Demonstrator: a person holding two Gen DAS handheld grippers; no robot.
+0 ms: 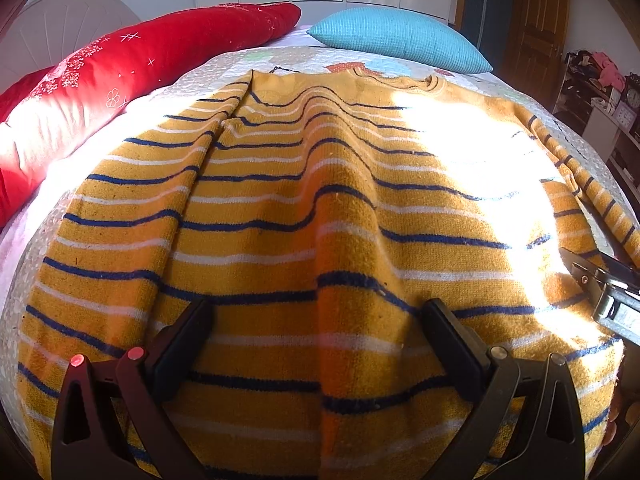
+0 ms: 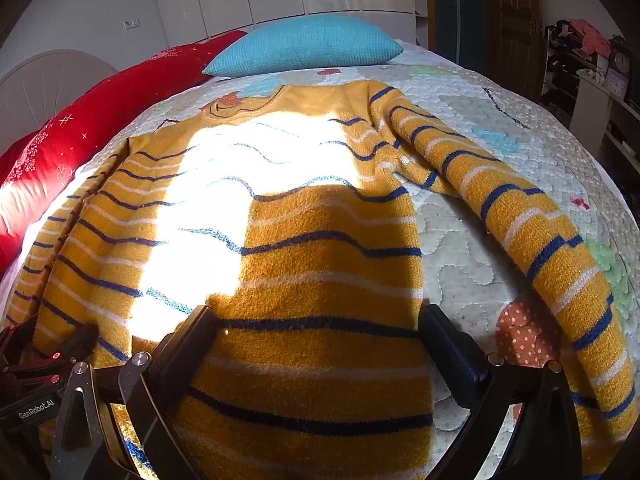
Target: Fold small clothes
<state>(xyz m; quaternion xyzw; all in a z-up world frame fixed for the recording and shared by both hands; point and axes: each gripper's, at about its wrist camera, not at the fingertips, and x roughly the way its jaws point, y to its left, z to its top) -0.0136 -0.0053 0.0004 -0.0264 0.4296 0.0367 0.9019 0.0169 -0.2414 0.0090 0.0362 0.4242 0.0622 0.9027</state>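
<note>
- The left gripper [image 1: 318, 312] fills the bottom of the left wrist view, its two black fingers [image 1: 184, 332] spread wide with nothing pinched; they hover over the lower body of the striped sweater [image 1: 280, 220].
- The sweater, mustard yellow with navy and white stripes, lies spread on the quilted bedspread [image 1: 224, 66], collar toward the top of the frame, with a raised fold running up the middle between the fingers.
- At the right edge of that view the right gripper [image 1: 608, 288] shows only in part.
- In the right wrist view the right gripper [image 2: 318, 322] is likewise spread apart and holds nothing; the sweater's [image 2: 320, 248] right edge passes between its fingers [image 2: 448, 344], hem toward the bottom of the frame.
- One sleeve [image 2: 520, 220] stretches from the upper centre down to the lower right, lying on the bedspread [image 2: 460, 248] apart from the body.
- The left gripper [image 2: 56, 356] shows partly at the lower left.
- Beyond the collar lie a teal pillow [image 2: 304, 44] at top centre and a red quilt [image 2: 100, 112] along the upper left.
- Shelves [image 2: 580, 64] at the upper right hold dark items, pink cloth and a clock.
</note>
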